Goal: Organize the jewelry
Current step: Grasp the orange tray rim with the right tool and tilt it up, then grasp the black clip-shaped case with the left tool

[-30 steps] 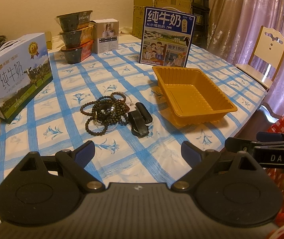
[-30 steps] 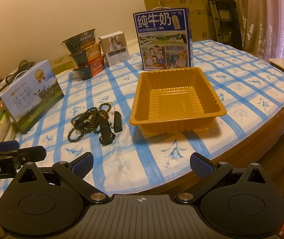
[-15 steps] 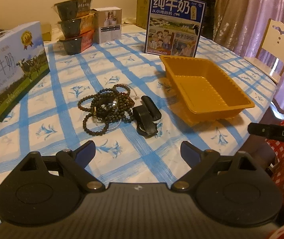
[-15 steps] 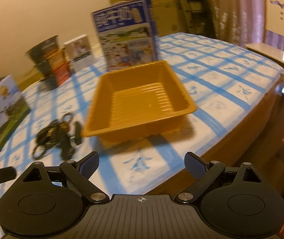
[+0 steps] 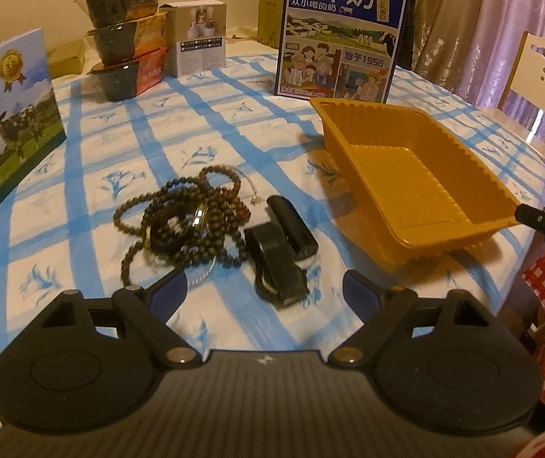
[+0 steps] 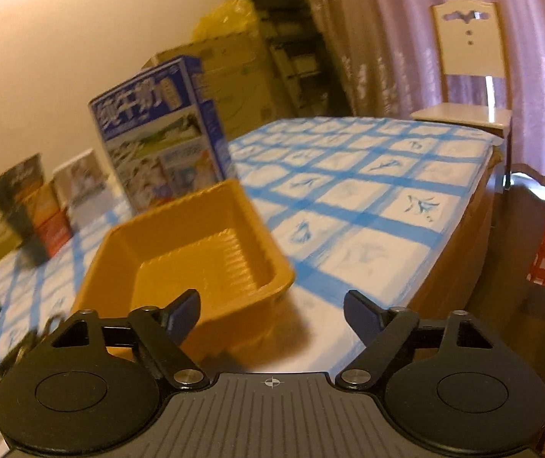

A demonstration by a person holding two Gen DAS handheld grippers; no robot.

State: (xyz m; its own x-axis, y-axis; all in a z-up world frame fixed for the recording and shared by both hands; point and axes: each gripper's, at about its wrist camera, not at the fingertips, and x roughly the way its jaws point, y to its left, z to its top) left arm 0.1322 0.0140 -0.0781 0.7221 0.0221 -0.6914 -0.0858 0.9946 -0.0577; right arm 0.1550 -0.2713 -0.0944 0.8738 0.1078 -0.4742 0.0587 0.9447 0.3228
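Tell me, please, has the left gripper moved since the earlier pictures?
Yes. The left gripper has come forward toward the bead bracelets, which now sit larger and lower in its view, just ahead of its open fingers.

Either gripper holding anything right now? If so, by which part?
Nothing is held. The left gripper is open above the tablecloth, short of the bead bracelets and black clips. The right gripper is open near the orange tray.

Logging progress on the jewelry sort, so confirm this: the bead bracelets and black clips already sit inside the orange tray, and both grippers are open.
Not quite. The bead bracelets and black clips lie on the tablecloth beside the orange tray, which holds nothing, as the left wrist view shows. Both the left gripper and right gripper do have open jaws.
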